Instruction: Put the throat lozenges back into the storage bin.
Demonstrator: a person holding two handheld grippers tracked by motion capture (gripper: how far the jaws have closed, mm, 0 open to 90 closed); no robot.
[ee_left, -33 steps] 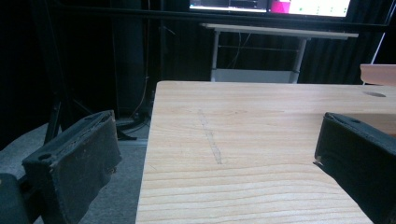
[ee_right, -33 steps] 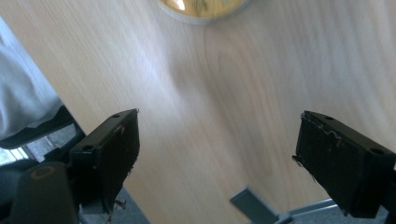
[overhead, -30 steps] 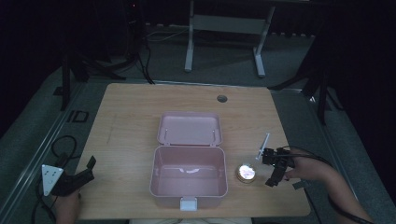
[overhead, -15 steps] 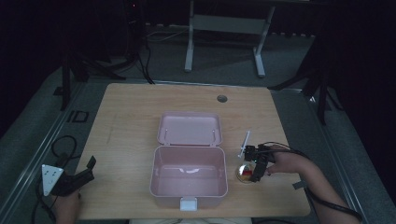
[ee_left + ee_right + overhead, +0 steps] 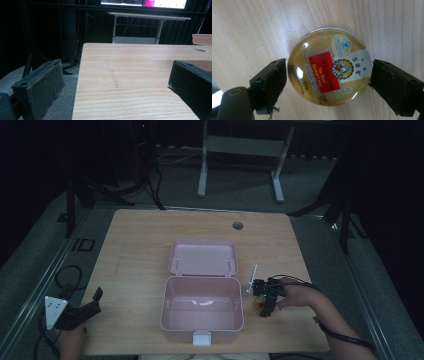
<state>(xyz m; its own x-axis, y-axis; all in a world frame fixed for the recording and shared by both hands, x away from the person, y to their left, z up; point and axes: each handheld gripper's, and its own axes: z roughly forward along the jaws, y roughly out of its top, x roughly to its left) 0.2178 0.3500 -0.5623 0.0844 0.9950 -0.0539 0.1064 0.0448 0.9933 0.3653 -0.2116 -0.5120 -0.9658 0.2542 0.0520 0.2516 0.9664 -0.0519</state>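
The round tin (image 5: 330, 66) lies flat on the wooden surface (image 5: 140, 250), just right of the open pink box (image 5: 202, 306), label up. It looks small, light and rigid, with a glossy domed lid that would likely slip; the straight rim is the better place to take it. Being round, it has no long axis, though its red label runs slantwise. The right gripper (image 5: 328, 82) brackets it, fingers open at either side, perhaps just touching. The left gripper (image 5: 75, 312) rests apart, fingers spread wide and empty.

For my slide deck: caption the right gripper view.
Hand-held gripper straddling a round Nin Jiom herbal candy tin on the wooden table.
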